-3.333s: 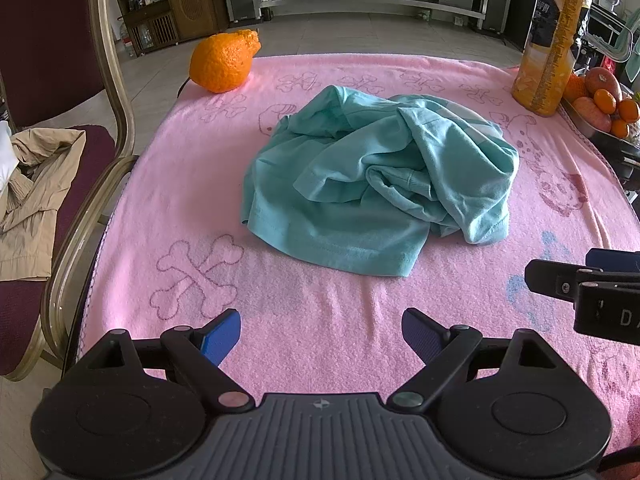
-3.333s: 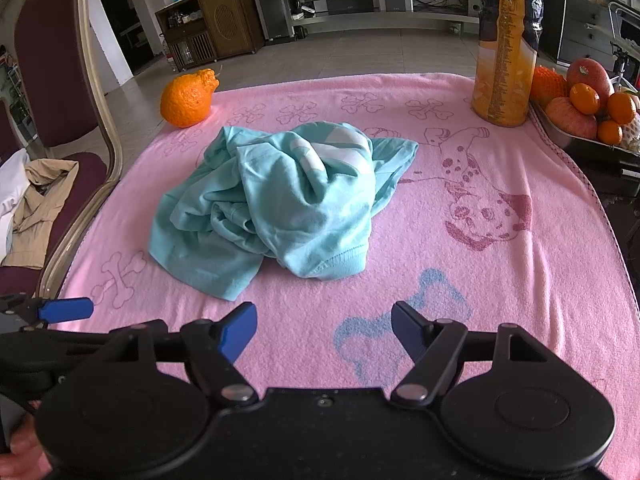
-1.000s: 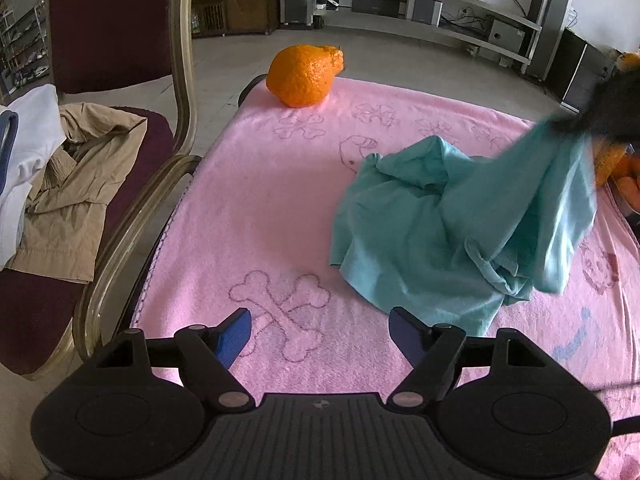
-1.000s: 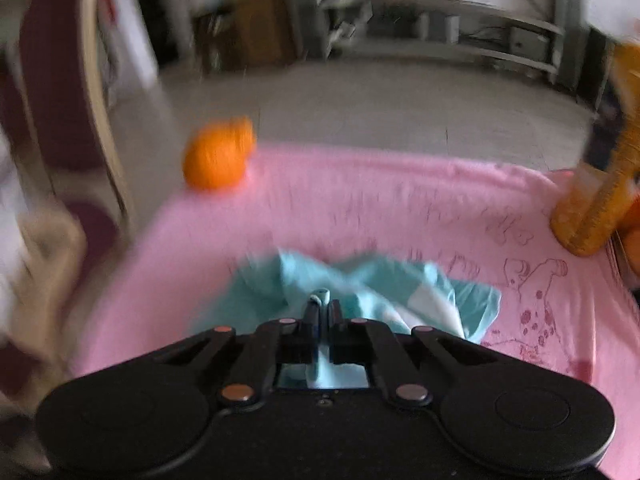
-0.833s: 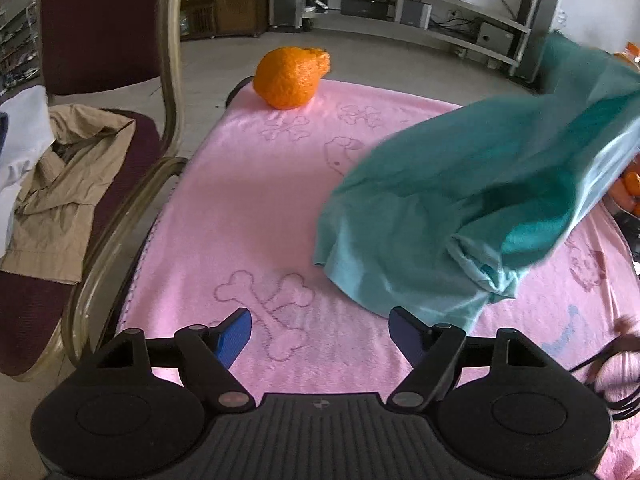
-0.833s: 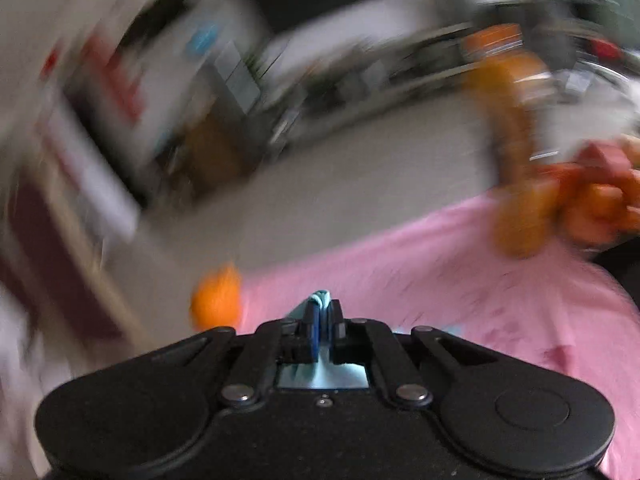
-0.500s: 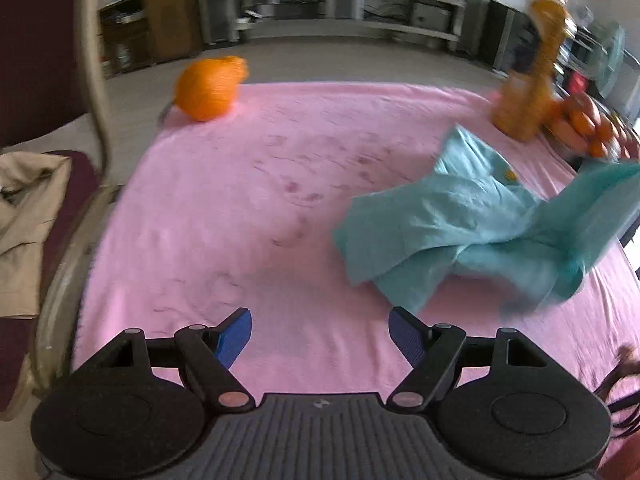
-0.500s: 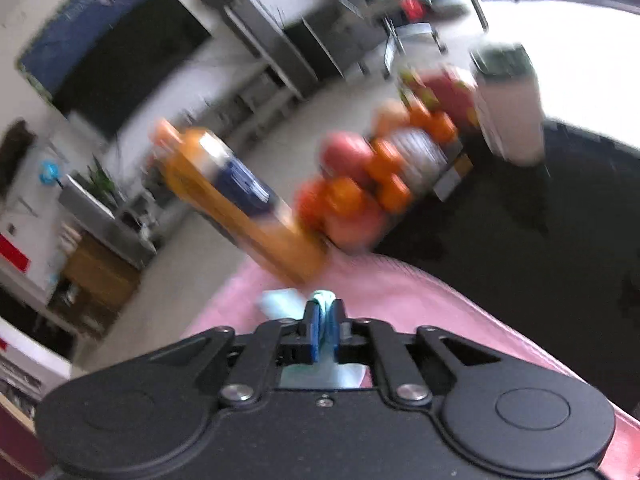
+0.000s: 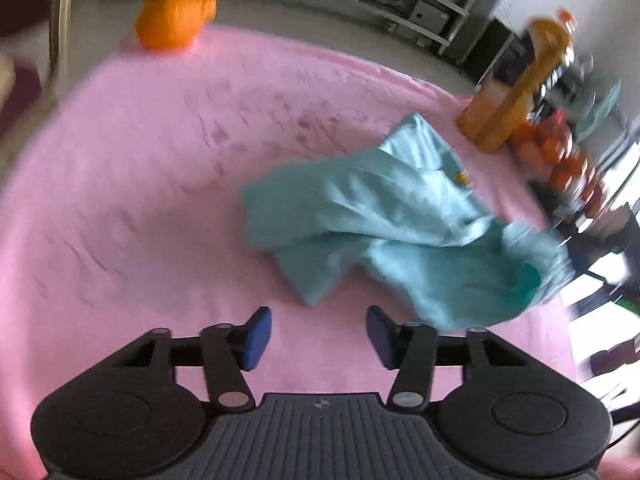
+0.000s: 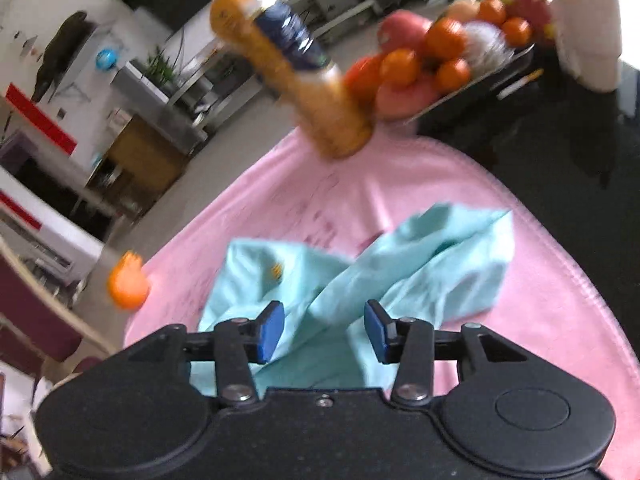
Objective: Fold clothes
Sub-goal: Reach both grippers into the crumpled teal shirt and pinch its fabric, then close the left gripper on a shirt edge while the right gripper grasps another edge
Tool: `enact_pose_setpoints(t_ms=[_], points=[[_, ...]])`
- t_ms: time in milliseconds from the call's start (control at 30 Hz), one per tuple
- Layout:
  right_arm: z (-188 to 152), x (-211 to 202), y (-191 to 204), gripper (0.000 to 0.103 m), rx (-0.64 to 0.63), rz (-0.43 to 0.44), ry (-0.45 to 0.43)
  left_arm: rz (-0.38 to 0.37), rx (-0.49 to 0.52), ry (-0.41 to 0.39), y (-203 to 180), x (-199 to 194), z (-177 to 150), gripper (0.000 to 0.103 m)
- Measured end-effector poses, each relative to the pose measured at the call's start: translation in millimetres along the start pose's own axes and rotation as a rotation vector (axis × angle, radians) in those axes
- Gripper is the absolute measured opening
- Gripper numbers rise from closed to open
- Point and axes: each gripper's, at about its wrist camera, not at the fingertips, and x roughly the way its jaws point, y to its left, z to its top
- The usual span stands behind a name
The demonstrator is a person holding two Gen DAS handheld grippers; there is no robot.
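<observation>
A teal garment [image 9: 396, 220] lies rumpled and stretched out on the pink towel [image 9: 140, 184], toward its right side. My left gripper [image 9: 318, 334] hovers over bare towel just short of the garment's near corner; its jaws are closing with nothing between them. In the right wrist view the same teal garment [image 10: 380, 272] lies under and beyond my right gripper [image 10: 324, 326]. Its jaws are opening, the cloth shows in the gap below them, and the blue pads do not press on it.
A large orange fruit [image 9: 172, 20] sits at the towel's far left corner. An orange juice bottle [image 10: 288, 68] and a tray of fruit [image 10: 432, 56] stand at the far right. A chair frame [image 9: 60, 12] is at the left; dark tabletop [image 10: 560, 168] lies beyond the towel's right edge.
The right gripper carried the garment off to the right, then its jaws parted and let the cloth drop. The left gripper swung toward the garment and its jaws narrowed.
</observation>
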Motion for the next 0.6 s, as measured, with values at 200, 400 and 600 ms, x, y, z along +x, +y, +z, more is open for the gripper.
enact_pose_setpoints(t_ms=[200,400,600], points=[[-2,-1,-13,0.043,0.06,-0.019,0.0,-0.13,-0.192,0.002,-11,30,5,0.046],[5,0,-31,0.043,0.093,-0.016,0.006,-0.133,-0.279,0.014,-19,57,10,0.033],[9,-3,-35,0.043,0.104,-0.004,0.0,-0.085,-0.321,-0.03,-16,69,17,0.028]])
